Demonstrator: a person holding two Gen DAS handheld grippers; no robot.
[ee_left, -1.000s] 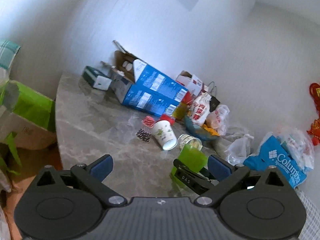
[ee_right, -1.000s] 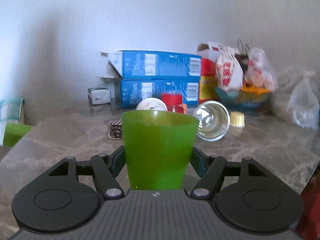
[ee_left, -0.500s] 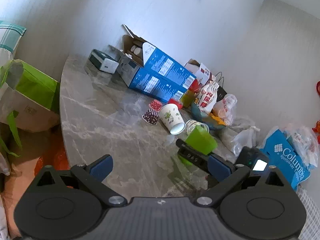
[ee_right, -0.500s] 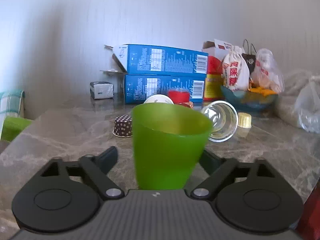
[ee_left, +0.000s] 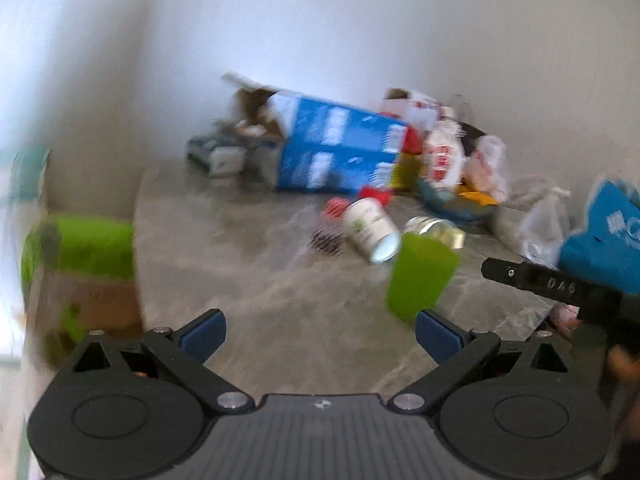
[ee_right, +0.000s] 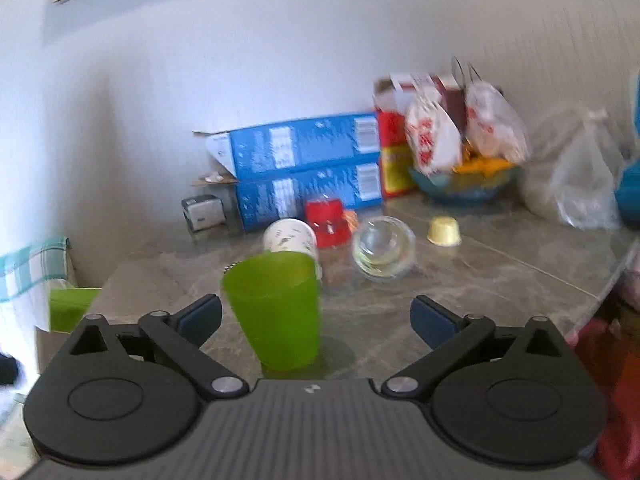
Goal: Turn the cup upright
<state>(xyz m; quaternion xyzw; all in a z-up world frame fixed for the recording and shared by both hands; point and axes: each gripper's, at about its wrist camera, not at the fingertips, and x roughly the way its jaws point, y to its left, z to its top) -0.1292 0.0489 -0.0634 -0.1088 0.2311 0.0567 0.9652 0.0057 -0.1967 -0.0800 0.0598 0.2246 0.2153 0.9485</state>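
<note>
A green plastic cup (ee_right: 276, 312) stands upright on the grey marble table (ee_right: 460, 292), mouth up. My right gripper (ee_right: 316, 320) is open; the cup sits between its fingers, nearer the left one, and neither finger touches it. In the left wrist view the same cup (ee_left: 420, 280) stands just beyond the right fingertip of my left gripper (ee_left: 320, 330), which is open and empty. A finger of the right gripper (ee_left: 552, 284) shows at the right there, apart from the cup.
Behind the cup lie a white paper cup (ee_right: 290, 236) on its side, a glass (ee_right: 382, 254) on its side, an upturned red cup (ee_right: 326, 222) and a small yellow cup (ee_right: 443, 231). Blue boxes (ee_right: 308, 168), a bowl with bags (ee_right: 460, 184) and plastic bags (ee_right: 576, 184) line the wall.
My right gripper has opened wide and let go of the green cup, which now stands free on the table. The gripper has pulled back and up. The left view has swung.
</note>
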